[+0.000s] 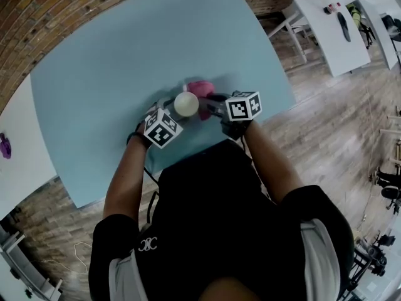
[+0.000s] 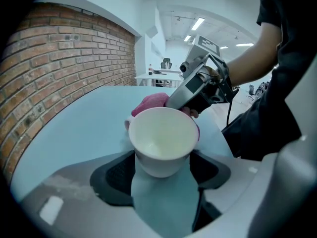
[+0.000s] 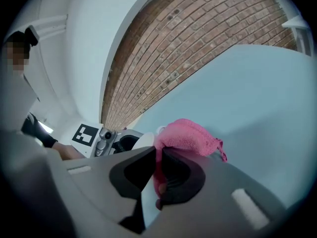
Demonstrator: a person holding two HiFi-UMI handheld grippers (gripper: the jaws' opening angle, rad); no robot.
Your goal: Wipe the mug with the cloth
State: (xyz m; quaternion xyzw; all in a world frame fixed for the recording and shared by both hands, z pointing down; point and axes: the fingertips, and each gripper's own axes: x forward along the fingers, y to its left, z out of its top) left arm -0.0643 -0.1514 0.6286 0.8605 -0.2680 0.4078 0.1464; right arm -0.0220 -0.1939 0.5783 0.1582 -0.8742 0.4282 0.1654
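A white mug (image 1: pixel 186 104) is up off the light blue table (image 1: pixel 113 74), its mouth tipped up towards me. My left gripper (image 1: pixel 174 110) is shut on its lower body, which sits between both pads in the left gripper view, where the mug (image 2: pixel 161 140) fills the gap of the left gripper (image 2: pixel 161 170). My right gripper (image 1: pixel 210 105) is shut on a pink cloth (image 1: pixel 202 89). The cloth (image 3: pixel 190 138) bunches out past the right gripper (image 3: pixel 157 170) and lies against the mug's far side. The pink cloth (image 2: pixel 148 103) shows behind the rim.
A brick wall (image 1: pixel 75 5) runs along the table's far edge. White tables (image 1: pixel 332 30) stand at the upper right over wooden floor. A small purple thing (image 1: pixel 5 146) lies on a white surface at the left. My body is close to the table's near edge.
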